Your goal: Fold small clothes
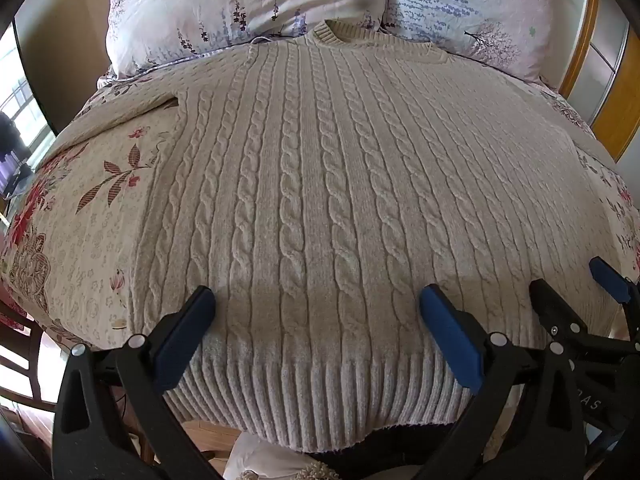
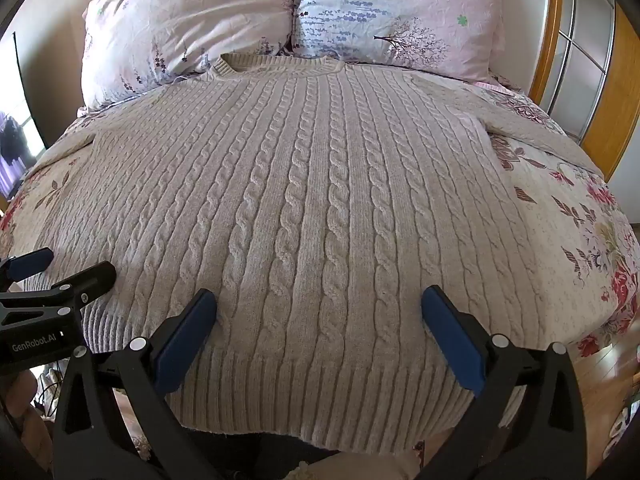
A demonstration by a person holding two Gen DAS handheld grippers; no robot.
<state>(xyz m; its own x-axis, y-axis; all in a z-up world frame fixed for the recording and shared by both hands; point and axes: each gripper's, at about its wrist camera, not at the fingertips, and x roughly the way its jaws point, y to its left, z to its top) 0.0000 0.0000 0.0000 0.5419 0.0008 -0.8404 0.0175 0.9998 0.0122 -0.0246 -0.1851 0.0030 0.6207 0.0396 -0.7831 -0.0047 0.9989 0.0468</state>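
Observation:
A cream cable-knit sweater (image 1: pixel 320 168) lies flat and spread out on the bed, collar toward the pillows, ribbed hem toward me; it also shows in the right wrist view (image 2: pixel 312 184). Its sleeves stretch out to both sides. My left gripper (image 1: pixel 316 300) is open and empty, hovering over the hem's left part. My right gripper (image 2: pixel 318 304) is open and empty over the hem's right part. The right gripper also shows at the right edge of the left wrist view (image 1: pixel 576 280), and the left gripper at the left edge of the right wrist view (image 2: pixel 76 264).
The sweater rests on a floral bedspread (image 1: pixel 80 216). Two floral pillows (image 2: pixel 192 20) (image 2: pixel 400 12) lie behind the collar. A wooden-framed wardrobe (image 2: pixel 592 60) stands at the right, a window (image 1: pixel 20 112) at the left. The bed's near edge is under the hem.

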